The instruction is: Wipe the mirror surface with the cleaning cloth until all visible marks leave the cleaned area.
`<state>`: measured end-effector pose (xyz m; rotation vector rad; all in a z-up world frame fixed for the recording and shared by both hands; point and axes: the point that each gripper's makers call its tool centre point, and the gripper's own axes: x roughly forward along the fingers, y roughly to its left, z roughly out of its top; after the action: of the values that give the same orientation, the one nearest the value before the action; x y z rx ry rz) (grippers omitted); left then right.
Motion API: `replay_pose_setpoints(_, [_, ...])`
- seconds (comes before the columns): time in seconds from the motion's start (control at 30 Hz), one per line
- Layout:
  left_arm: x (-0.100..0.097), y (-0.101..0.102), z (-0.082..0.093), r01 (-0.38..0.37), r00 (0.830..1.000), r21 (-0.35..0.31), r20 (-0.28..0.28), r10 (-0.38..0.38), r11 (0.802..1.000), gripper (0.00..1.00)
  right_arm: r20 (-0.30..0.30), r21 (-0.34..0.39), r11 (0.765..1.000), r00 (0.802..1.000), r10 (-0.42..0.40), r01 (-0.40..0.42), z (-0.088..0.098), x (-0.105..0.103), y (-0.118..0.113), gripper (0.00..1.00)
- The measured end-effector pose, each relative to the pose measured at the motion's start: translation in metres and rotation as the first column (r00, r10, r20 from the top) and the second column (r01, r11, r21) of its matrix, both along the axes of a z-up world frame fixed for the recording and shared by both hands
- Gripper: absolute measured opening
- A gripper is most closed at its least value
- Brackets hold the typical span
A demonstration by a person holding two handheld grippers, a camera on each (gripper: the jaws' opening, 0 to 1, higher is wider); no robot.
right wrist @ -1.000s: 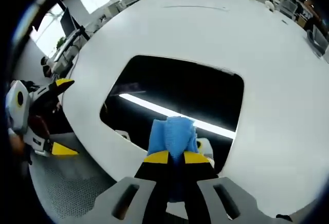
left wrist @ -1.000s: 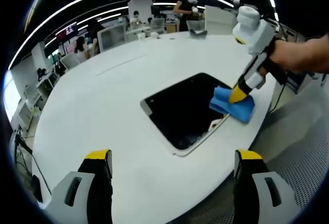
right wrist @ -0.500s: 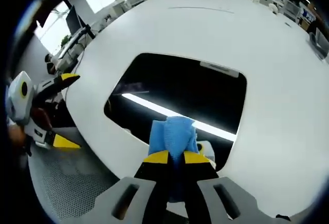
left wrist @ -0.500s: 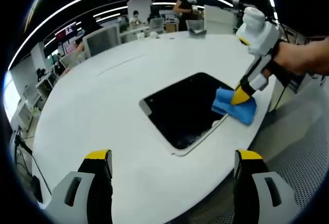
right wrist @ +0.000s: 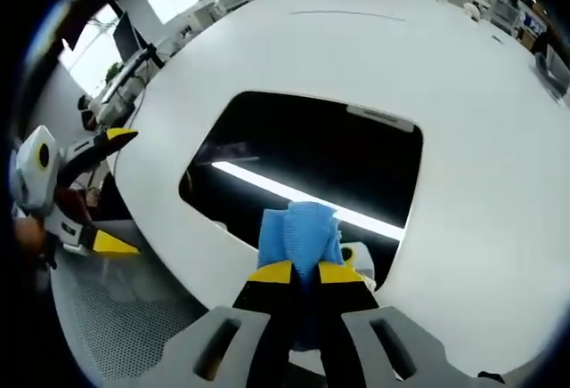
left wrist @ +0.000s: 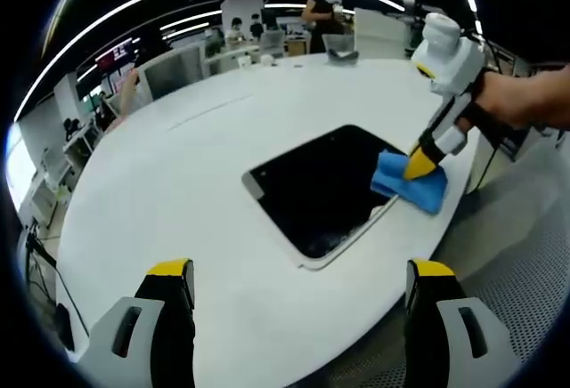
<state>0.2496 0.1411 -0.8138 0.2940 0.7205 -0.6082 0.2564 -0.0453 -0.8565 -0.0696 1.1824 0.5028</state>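
While the blue cleaning cloth (right wrist: pixel 300 232) is pinched between the pressed-together jaws of the right hand-held gripper (right wrist: pixel 303 272), its free end is pressed onto the mirror (right wrist: pixel 312 161) at the edge nearest that gripper. In the right gripper view the mirror is seen as a dark rounded rectangle lying flat on the white bench (right wrist: pixel 481 183), with a bright strip of ceiling light reflected across it just beyond the cloth. A small white mark is seen on the glass at the right of the cloth.

In the left gripper view the right hand-held gripper (left wrist: pixel 419 164) is seen coming in from the right, held by a person's hand (left wrist: pixel 512 103), with the cleaning cloth (left wrist: pixel 410 183) lying across the mirror's (left wrist: pixel 316 197) right corner and partly on the bench (left wrist: pixel 160 201). Pale smears are seen near the mirror's lower edge, left of the cloth.

The left hand-held gripper (left wrist: pixel 298 281) is held well back from the mirror, above the bench's near edge, with its jaws spread wide and nothing between them. It is also seen at the left of the right gripper view (right wrist: pixel 102 188), beyond the bench edge. Office desks and people are seen in the background.
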Motion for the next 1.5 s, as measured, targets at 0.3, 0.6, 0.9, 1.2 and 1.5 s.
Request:
replay_pose_setpoints(0.3, [0.001,0.001,0.000,-0.002,1.000,-0.001,0.000,0.002,1.000,0.99,-0.006,0.003,1.000,1.000,-0.007,0.007,0.000,-0.001,-0.006,0.03])
replay_pose_setpoints(0.6, [0.001,0.001,0.000,-0.003,1.000,0.000,0.000,0.003,1.000,0.99,-0.008,0.003,1.000,1.000,-0.015,0.015,0.000,-0.001,-0.012,0.03])
replay_pose_setpoints(0.9, [0.000,0.000,-0.001,0.000,1.000,0.002,-0.002,0.000,1.000,0.99,-0.012,-0.004,0.999,0.999,-0.034,0.034,-0.001,-0.001,-0.021,0.03])
replay_pose_setpoints(1.2, [-0.001,0.000,-0.001,0.006,1.000,0.003,-0.005,-0.006,1.000,0.99,-0.017,-0.014,0.999,0.999,-0.050,0.049,0.000,-0.001,-0.028,0.03])
replay_pose_setpoints(1.5, [-0.001,0.000,-0.001,0.006,1.000,0.003,-0.005,-0.006,1.000,0.99,-0.016,-0.014,0.999,0.999,-0.052,0.051,0.000,0.000,-0.029,0.03])
